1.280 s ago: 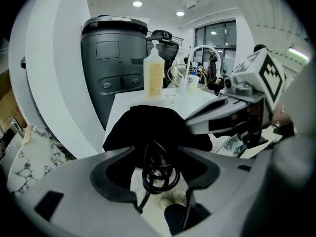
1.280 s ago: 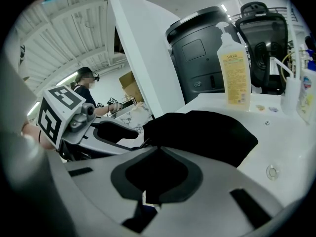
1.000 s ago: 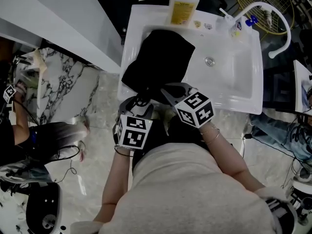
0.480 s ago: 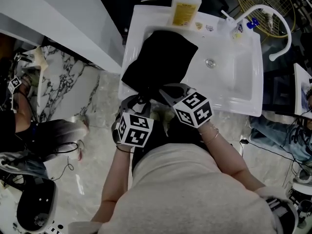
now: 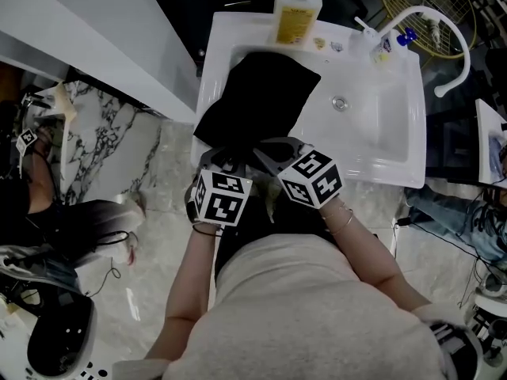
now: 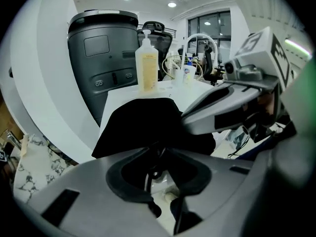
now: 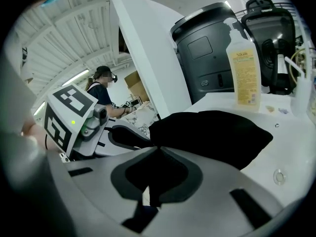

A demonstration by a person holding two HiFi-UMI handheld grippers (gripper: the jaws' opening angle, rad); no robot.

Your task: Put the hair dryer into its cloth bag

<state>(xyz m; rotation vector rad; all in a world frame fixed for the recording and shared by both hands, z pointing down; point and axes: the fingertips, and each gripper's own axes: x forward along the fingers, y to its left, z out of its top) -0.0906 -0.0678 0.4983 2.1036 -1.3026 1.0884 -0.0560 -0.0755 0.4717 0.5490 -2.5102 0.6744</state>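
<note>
A black cloth bag point(image 5: 257, 93) lies in the white sink point(image 5: 380, 141), its near end draped over the front-left rim. No hair dryer shows outside it. My right gripper point(image 5: 257, 150) is shut on the bag's near edge; in the right gripper view the black cloth point(image 7: 212, 130) bunches at the closed tips point(image 7: 157, 149). My left gripper point(image 5: 226, 162) sits just left of it at the same edge. Its jaws are closing, with a thin black cord of the bag point(image 6: 143, 122) hanging in the narrow gap between the tips point(image 6: 158, 151).
A yellow soap bottle point(image 5: 297, 10) stands on the sink's far rim, and a white curved faucet point(image 5: 444, 30) on the right. The drain point(image 5: 340, 102) lies right of the bag. A white counter point(image 5: 95, 38) runs along the left. Another person point(image 5: 32, 180) is at far left.
My left gripper has shifted a little toward the bag's near edge and closer to the right gripper. The right gripper has kept its place and its hold.
</note>
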